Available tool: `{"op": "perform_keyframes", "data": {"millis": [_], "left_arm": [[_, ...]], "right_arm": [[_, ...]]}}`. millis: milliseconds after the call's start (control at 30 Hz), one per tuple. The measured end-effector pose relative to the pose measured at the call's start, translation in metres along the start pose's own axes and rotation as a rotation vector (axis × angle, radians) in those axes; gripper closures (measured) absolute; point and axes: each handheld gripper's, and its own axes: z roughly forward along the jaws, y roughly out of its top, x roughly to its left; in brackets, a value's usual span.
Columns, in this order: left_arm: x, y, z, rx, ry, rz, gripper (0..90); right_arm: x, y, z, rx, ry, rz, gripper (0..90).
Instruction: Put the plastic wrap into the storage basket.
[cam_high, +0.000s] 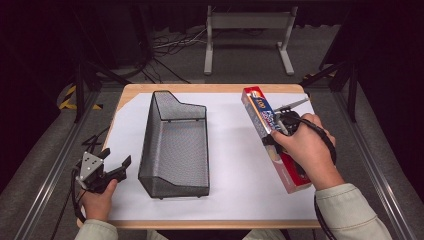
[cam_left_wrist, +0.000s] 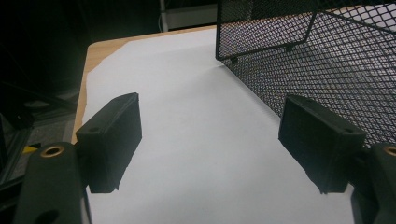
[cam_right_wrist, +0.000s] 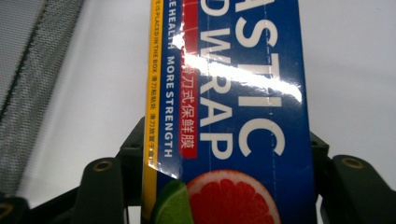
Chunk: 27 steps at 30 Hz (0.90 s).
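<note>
Right gripper view: right gripper clamps a glossy rectangular box reading "PLASTIC WRAP", "MORE STRENGTH". Left gripper, jaws wide, lies near the tabletop's left edge beside a black wire-mesh basket.

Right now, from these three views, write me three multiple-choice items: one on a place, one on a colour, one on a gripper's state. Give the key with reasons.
1. Where does the plastic wrap box lie?
A. inside the basket
B. on the white sheet, right of the basket
C. on the floor

2. What colour is the mesh basket?
A. black
B. white
C. red

3. How does the left gripper stand?
A. shut on the basket
B. shut on the box
C. open, nothing between its jaws

Key: 1 B, the high view shows it on the sheet beside the basket. 2 A, its mesh is black. 3 C, the left gripper view shows bare sheet between its spread jaws.
</note>
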Motion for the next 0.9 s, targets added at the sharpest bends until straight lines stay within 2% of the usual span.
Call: {"op": "perform_keyframes", "data": {"millis": [33, 67, 100, 133, 167, 200, 267, 300, 333, 367, 400, 467, 700, 900], "left_arm": [[0.000, 0.000, 0.000, 0.000, 0.000, 0.000, 22.1], [0.000, 0.000, 0.000, -0.001, 0.000, 0.000, 22.1], [0.000, 0.000, 0.000, -0.001, 0.000, 0.000, 22.1], [0.000, 0.000, 0.000, 0.000, 0.001, 0.000, 22.1], [0.000, 0.000, 0.000, 0.000, 0.001, 0.000, 22.1], [0.000, 0.000, 0.000, -0.001, 0.002, 0.000, 22.1], [0.000, 0.000, 0.000, 0.000, 0.003, -0.001, 22.2], [0.000, 0.000, 0.000, 0.000, 0.003, -0.001, 22.1], [0.001, 0.000, 0.000, -0.001, 0.003, -0.002, 22.2], [0.001, 0.000, 0.000, -0.001, 0.003, -0.002, 22.2], [0.001, 0.000, 0.000, -0.002, 0.004, -0.003, 22.2], [0.001, 0.000, 0.000, -0.002, 0.004, -0.001, 22.2], [0.001, 0.000, 0.000, -0.003, 0.006, -0.006, 22.2], [0.002, 0.000, 0.000, -0.004, 0.005, -0.002, 22.2]], "right_arm": [[0.000, 0.000, 0.000, 0.000, 0.000, 0.000, 40.0], [0.009, 0.002, 0.000, -0.014, 0.006, -0.008, 40.0], [0.009, 0.002, 0.000, -0.014, 0.006, -0.008, 40.0], [0.019, 0.004, -0.001, -0.021, 0.014, -0.017, 40.0], [0.019, 0.004, -0.001, -0.021, 0.014, -0.017, 40.0], [0.029, 0.006, -0.002, -0.025, 0.025, -0.028, 39.9], [0.039, 0.007, -0.003, -0.036, 0.034, -0.036, 39.9], [0.039, 0.007, -0.003, -0.036, 0.034, -0.036, 39.9], [0.050, 0.009, -0.004, -0.047, 0.045, -0.042, 39.9], [0.050, 0.009, -0.004, -0.047, 0.045, -0.042, 39.9], [0.059, 0.011, -0.005, -0.050, 0.055, -0.047, 39.9], [0.062, 0.012, -0.005, -0.051, 0.061, -0.049, 39.9], [0.089, 0.015, -0.005, -0.076, 0.112, -0.067, 39.8], [0.108, 0.017, -0.003, -0.076, 0.135, -0.094, 39.7]]}}
